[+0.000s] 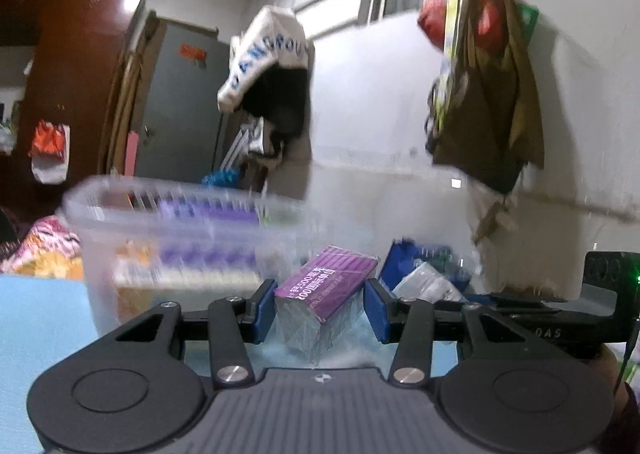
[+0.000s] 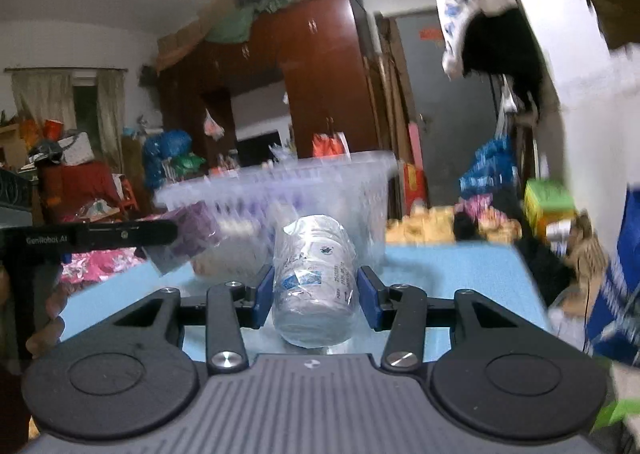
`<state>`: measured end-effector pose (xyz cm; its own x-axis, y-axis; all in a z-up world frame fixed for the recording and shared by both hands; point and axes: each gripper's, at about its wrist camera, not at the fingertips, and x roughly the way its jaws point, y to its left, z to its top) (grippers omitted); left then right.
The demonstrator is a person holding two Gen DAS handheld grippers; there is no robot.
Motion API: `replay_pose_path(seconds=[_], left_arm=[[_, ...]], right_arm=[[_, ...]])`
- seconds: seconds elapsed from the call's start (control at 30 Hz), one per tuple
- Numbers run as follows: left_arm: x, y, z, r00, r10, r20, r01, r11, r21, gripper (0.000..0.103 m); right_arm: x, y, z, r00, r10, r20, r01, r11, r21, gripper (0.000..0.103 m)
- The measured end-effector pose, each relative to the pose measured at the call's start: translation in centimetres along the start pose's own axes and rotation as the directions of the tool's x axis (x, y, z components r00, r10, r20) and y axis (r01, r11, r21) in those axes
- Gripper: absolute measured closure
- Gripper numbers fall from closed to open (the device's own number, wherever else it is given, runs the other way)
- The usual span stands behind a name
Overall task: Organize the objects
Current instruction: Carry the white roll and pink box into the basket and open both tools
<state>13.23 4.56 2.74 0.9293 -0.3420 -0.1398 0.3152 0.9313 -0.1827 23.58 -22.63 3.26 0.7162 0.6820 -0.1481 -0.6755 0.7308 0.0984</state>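
Note:
My left gripper (image 1: pixel 320 306) is shut on a purple box (image 1: pixel 326 286) wrapped in clear film, held above the blue table (image 1: pixel 40 314). A clear plastic bin (image 1: pixel 168 230) with purple boxes inside stands to its left and ahead. My right gripper (image 2: pixel 316 298) is shut on a white bottle (image 2: pixel 314 278) in clear wrap, lying lengthwise between the blue pads. The same bin (image 2: pixel 320 189) stands just ahead of it. The left gripper with its purple box (image 2: pixel 188 234) shows at the left of the right wrist view.
Blue packets and a wrapped item (image 1: pixel 424 274) lie on the table to the right. Clothes and bags (image 1: pixel 480 93) hang on the wall behind. A wardrobe (image 2: pixel 300 93), a door and piles of clutter stand beyond the table's far edge (image 2: pixel 448 246).

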Motion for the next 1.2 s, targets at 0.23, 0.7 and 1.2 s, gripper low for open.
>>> replay_pose_path(seconds=[0.23, 0.7, 1.2], left_arm=[[-0.8, 2.1, 9.2, 0.976, 0.197, 0.09, -0.2, 0.979, 0.028, 0.052], [10.2, 8.6, 11.1, 0.867, 0.461, -0.189, -0.476, 0.879, -0.038, 0.052], [-0.4, 5.5, 5.1, 0.936, 0.35, -0.05, -0.349, 0.937, 0.027, 0.009]], right_arm=[[4.6, 3.2, 8.9, 0.999, -0.04, 0.021, 0.043, 0.992, -0.122, 0.055], [16.5, 2.5, 9.3, 0.959, -0.142, -0.244, 0.139, 0.99, -0.031, 0.053], [6.3, -0.5, 4.7, 0.988, -0.073, -0.133, 0.078, 0.996, 0.038, 0.0]])
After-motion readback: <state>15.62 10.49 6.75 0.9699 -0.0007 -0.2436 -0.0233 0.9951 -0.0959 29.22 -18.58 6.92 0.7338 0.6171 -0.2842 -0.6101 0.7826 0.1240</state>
